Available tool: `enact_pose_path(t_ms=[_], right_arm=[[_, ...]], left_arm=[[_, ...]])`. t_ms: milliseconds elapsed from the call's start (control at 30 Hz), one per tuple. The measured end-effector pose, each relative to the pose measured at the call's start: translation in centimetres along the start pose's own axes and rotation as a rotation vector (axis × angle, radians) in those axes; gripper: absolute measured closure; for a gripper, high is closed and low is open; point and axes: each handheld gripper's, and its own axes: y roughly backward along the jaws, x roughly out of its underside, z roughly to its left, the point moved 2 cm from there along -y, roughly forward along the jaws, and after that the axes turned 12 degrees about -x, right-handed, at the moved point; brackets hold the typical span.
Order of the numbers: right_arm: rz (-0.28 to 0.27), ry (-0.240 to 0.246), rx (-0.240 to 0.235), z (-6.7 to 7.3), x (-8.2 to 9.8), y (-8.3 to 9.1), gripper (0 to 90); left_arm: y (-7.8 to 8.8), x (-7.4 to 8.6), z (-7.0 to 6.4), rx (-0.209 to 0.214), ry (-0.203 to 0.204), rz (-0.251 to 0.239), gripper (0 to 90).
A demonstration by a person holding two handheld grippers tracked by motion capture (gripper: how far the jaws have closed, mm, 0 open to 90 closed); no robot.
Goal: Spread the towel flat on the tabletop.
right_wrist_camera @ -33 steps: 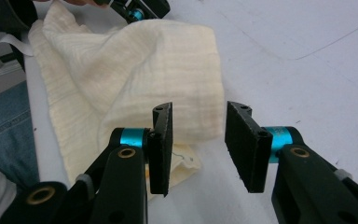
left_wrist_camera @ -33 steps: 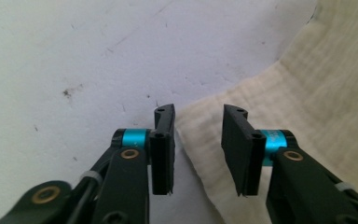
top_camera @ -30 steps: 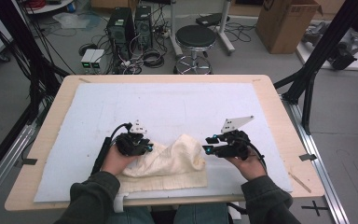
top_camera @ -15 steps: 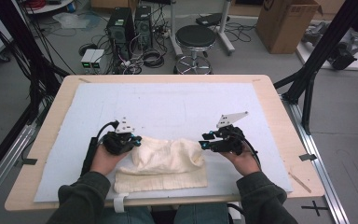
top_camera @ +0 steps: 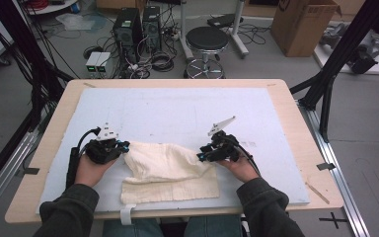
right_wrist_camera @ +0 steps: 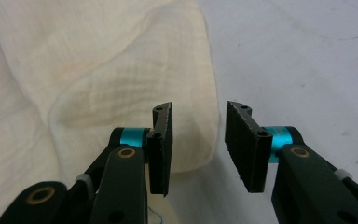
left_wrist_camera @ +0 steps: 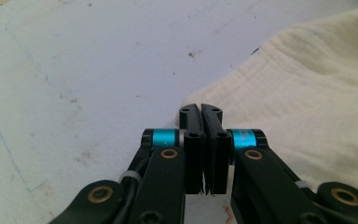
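On the foam mat — left tongs together beside cream cloth, right tongs apart, empty.

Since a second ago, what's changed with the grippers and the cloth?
The left gripper slid out toward the table's left, its jaws just closing; they are now shut, and whether they pinch the cloth edge is unclear. The right gripper moved down toward the cloth's right edge, jaws open with nothing between them. The cloth spread wider and flatter. The foam board stayed put.
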Motion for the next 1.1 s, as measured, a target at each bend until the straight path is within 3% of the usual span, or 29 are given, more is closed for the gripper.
enact_pose_path(t_ms=[133, 233, 333, 433, 533, 667, 800, 933, 1100], right_arm=[[0.020, -0.012, 0.056, -0.2, 0.2, 0.1, 64.7], [0.021, -0.025, 0.064, -0.3, 0.4, 0.1, 66.9], [0.040, -0.003, 0.075, -0.2, 0.2, -0.6, 71.8], [0.034, -0.006, 0.047, 0.1, 0.1, -0.9, 84.4], [0.042, 0.002, 0.034, 0.3, 0.1, -0.8, 86.5], [-0.008, 0.011, 0.074, 0.6, -0.3, 0.8, 86.7], [-0.073, 0.040, 0.131, 1.1, -1.7, 3.6, 86.6], [-0.069, 0.048, 0.160, 0.8, -2.3, 4.8, 86.6], [-0.071, 0.024, 0.202, -0.6, -2.8, 5.9, 86.6]], left_arm=[[0.0, 0.4, 0.0, 0.003, 0.005, -0.002, 87.4], [-0.2, 0.5, -0.1, 0.007, 0.011, -0.001, 87.3], [-0.5, 0.5, -0.2, 0.010, 0.011, 0.001, 87.3], [-0.6, 0.5, -0.3, 0.009, 0.009, 0.002, 87.3], [-0.5, 0.4, -0.4, 0.010, 0.006, 0.000, 87.3], [-0.3, 0.0, -0.4, 0.011, 0.018, -0.027, 87.3], [-0.4, -0.9, -0.2, 0.014, 0.041, -0.047, 87.3], [-0.7, -1.8, -0.1, 0.006, 0.051, -0.068, 87.3], [-2.0, -2.8, 0.6, -0.010, 0.093, -0.079, 87.3]])
